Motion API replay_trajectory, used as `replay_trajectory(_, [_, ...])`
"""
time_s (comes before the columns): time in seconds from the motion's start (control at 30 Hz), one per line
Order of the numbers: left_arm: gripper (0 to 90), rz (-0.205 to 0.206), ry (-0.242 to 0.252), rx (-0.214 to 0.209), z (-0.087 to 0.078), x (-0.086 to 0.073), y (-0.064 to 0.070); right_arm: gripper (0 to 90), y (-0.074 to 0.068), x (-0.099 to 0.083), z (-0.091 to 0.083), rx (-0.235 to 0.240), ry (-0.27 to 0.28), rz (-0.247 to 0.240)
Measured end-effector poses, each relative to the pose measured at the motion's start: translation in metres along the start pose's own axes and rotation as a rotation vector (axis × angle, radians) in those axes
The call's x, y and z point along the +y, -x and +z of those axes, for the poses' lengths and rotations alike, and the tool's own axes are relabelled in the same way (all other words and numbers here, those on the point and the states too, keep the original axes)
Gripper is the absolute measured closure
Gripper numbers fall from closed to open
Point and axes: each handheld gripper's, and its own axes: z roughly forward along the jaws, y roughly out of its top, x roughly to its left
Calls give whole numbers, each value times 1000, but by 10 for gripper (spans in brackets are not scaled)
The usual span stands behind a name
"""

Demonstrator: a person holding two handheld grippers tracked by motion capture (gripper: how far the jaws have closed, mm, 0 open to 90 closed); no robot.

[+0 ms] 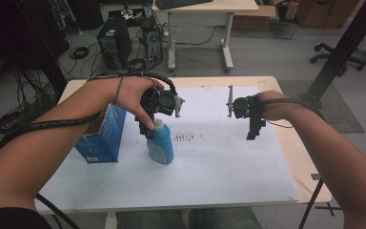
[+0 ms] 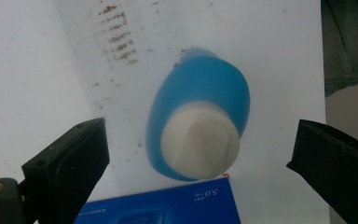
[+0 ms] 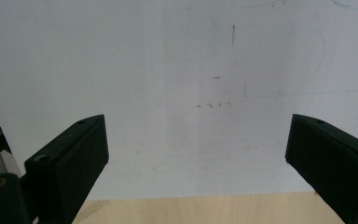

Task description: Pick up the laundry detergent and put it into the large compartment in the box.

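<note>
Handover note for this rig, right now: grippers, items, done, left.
Left gripper: open, directly above the blue bottle's white cap, jaws either side, not touching.
Right gripper: open, empty, over the white sheet near the table edge.
Blue bottle stands upright on the sheet, beside the blue box.
Done: left gripper lined up over the bottle.
Left: probably lower, close, lift.

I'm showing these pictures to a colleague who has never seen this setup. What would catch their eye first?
Most striking is the blue bottle with its white cap, standing upright on the white sheet near the table's middle. The left hand-held gripper hangs right over it, jaws open on either side of the cap. A blue box stands just left of the bottle, and the right hand-held gripper hovers open over bare sheet.
</note>
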Motion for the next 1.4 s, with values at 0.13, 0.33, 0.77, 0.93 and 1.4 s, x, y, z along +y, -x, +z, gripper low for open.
replay_trajectory(0.13, [45, 2, 4, -6, 5, -2, 1, 59, 0, 1, 3, 4, -4, -1])
replay_trajectory(0.33, [44, 21, 14, 13, 9, -2, 3, 59, 0, 2, 3, 4, -1, -3])
replay_trajectory(0.77, [44, 43, 19, 16, 21, -7, 1, 59, 0, -3, 5, 9, 4, 13])
replay_trajectory(0.93, [45, 38, 22, 18, 28, -10, 1, 59, 0, -2, 5, 8, 4, 11])
replay_trajectory(1.4, [52, 51, 24, 19, 36, -13, -1, 59, 2, -3, 12, 18, 5, 11])
